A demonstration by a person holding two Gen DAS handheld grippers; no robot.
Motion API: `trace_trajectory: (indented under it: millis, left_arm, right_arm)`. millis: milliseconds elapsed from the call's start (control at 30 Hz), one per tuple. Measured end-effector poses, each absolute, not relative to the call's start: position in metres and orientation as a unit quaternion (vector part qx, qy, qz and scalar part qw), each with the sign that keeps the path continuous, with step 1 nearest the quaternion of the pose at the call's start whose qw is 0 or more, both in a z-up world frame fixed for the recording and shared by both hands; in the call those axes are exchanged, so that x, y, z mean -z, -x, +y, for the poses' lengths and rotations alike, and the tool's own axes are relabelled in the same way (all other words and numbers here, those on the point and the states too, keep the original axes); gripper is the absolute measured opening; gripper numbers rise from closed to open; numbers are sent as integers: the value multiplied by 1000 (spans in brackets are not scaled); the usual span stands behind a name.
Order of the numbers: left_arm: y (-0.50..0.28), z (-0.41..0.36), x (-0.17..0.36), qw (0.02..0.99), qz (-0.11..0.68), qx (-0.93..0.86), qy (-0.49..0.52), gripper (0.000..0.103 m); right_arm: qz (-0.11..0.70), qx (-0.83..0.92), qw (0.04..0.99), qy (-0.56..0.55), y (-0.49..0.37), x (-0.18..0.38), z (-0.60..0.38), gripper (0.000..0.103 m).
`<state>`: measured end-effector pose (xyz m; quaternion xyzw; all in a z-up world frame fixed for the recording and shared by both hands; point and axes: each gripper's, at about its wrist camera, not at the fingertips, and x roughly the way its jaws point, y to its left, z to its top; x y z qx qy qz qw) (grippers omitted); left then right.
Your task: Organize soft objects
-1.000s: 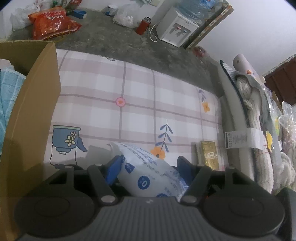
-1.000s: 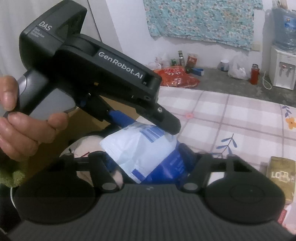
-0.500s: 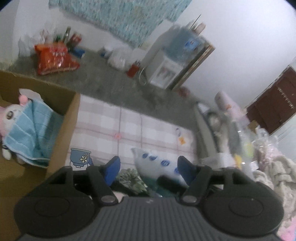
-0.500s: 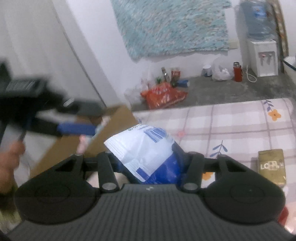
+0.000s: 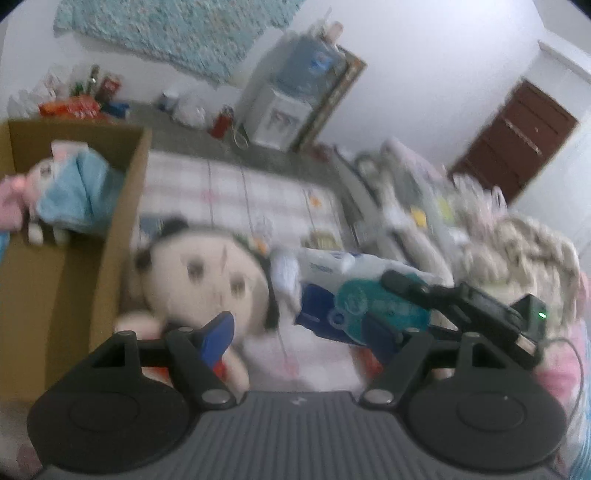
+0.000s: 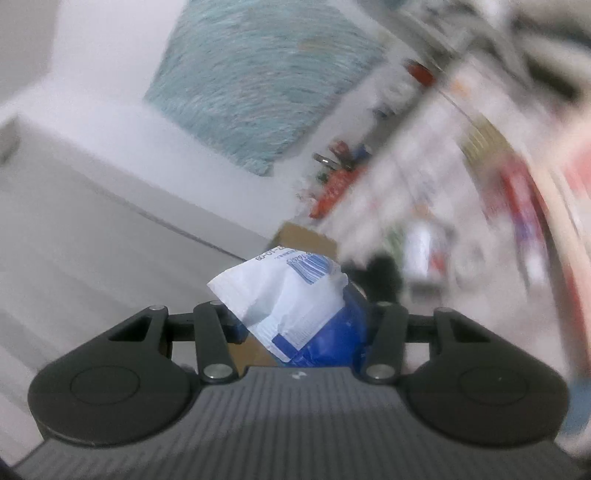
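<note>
We see a white-and-blue plastic packet (image 6: pixel 295 302) with a barcode, a cream plush doll (image 5: pixel 207 280) with black ears, a brown cardboard box (image 5: pixel 122 221), a pink-checked floral sheet (image 5: pixel 229 188), and a far teal knitted wall cloth (image 5: pixel 177 33).

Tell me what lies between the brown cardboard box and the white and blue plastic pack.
In the left wrist view, a cream plush doll with dark hair lies between cardboard box and pack.

Left hand-held gripper (image 5: pixel 299 332), jaws opening and empty, above a plush doll (image 5: pixel 207 280) beside a cardboard box (image 5: pixel 122 236); right hand-held gripper (image 5: pixel 373 314) clamps a blue-white packet (image 5: pixel 332 295).
</note>
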<state>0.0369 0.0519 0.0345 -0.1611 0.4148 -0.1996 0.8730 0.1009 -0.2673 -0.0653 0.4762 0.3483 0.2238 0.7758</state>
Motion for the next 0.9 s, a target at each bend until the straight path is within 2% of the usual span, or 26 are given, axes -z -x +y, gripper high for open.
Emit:
trace_trajectory:
  millis: [167, 233, 333, 400, 467, 700, 900]
  left_arm:
    - [-6, 39, 4, 860, 443, 219, 128, 76]
    - [2, 36, 19, 854, 457, 219, 118, 76]
    - [4, 29, 36, 841, 478, 226, 111, 76]
    - [5, 23, 46, 834, 489, 231, 107, 76]
    - [6, 19, 55, 829, 495, 239, 105, 76]
    - [1, -2, 66, 816, 503, 275, 74, 76]
    - [-7, -18, 75, 803, 514, 296, 66, 77]
  right_arm:
    - [391, -146, 733, -538, -57, 143, -264, 50]
    - [374, -145, 729, -555, -43, 152, -267, 52]
    - [376, -129, 760, -514, -34, 138, -271, 59]
    - [389, -123, 780, -475, -30, 128, -273, 73]
    - [405, -109, 796, -436, -30, 117, -279, 77]
    - [394, -86, 877, -260, -28, 78, -283, 80]
    - [410, -133, 872, -231, -57, 84, -273, 79]
